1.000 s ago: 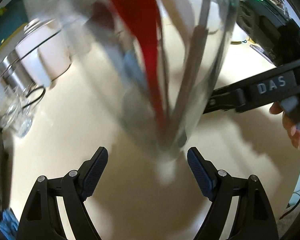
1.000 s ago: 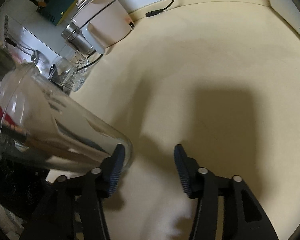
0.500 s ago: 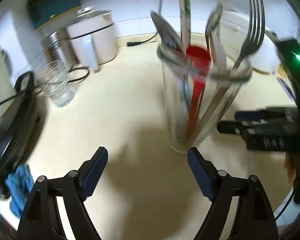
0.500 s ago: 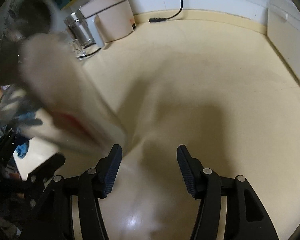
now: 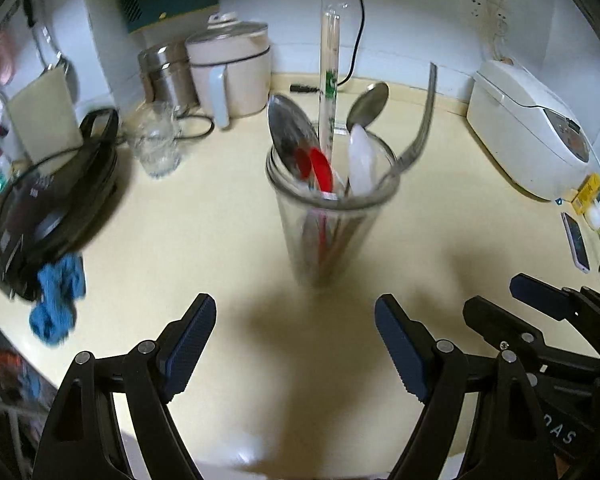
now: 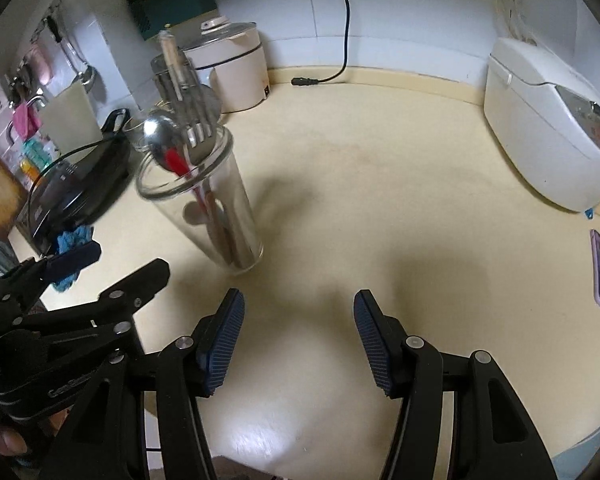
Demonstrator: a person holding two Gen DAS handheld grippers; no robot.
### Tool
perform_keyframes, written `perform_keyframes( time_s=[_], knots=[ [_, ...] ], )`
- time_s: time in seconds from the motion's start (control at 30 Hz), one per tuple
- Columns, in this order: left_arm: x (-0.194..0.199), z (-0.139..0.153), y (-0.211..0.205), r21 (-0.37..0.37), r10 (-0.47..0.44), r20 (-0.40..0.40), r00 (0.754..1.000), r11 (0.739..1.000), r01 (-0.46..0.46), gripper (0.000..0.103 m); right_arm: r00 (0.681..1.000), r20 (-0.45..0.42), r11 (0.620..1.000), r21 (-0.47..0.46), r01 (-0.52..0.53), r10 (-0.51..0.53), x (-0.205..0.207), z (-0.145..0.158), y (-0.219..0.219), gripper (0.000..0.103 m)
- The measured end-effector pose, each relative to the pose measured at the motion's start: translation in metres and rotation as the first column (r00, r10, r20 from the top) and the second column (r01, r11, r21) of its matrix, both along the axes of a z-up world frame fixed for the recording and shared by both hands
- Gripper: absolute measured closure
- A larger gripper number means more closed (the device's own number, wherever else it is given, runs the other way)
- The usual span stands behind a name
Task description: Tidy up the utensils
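Left wrist view: the glass jar (image 5: 332,216) of utensils, tipped and close before, is now stood upright. Both grippers, left gripper (image 5: 296,342) and right gripper (image 6: 298,338), are pulled back from it, spread and empty, so sorting looks finished.

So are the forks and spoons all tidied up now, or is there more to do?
It looks nearly finished. The glass jar stands upright on the counter holding the spoons, a fork and a red utensil. Nothing is in hand: the left gripper and right gripper both have empty, open jaws. I see no loose cutlery left on the counter.
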State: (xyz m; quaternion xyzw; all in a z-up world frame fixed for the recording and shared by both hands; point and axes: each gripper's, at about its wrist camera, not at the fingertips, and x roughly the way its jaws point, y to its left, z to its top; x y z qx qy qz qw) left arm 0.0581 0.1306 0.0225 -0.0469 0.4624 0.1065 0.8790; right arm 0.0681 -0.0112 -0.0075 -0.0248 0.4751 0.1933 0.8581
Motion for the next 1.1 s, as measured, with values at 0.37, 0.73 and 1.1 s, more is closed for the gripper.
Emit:
perform_keyframes(
  time_s=[0.37, 0.73, 1.1],
  knots=[
    [-0.024, 0.017, -0.036, 0.095, 0.035, 0.054, 0.998, 0.995, -0.04, 0.018, 1.0, 0.022, 1.0, -0.012, 0.022, -0.021, -0.014, 0.008, -0.025, 0.045],
    [-0.028, 0.01, -0.047, 0.109, 0.039, 0.018, 0.999, 0.993, -0.041, 0.018, 0.998, 0.015, 0.999, -0.008, 0.053, -0.053, -0.012, 0.009, -0.036, 0.045],
    [-0.031, 0.006, -0.042, 0.106, 0.046, 0.017, 0.999, 0.993, -0.047, 0.018, 0.999, 0.007, 0.999, -0.026, 0.039, -0.039, -0.013, 0.004, -0.031, 0.045]
  ],
)
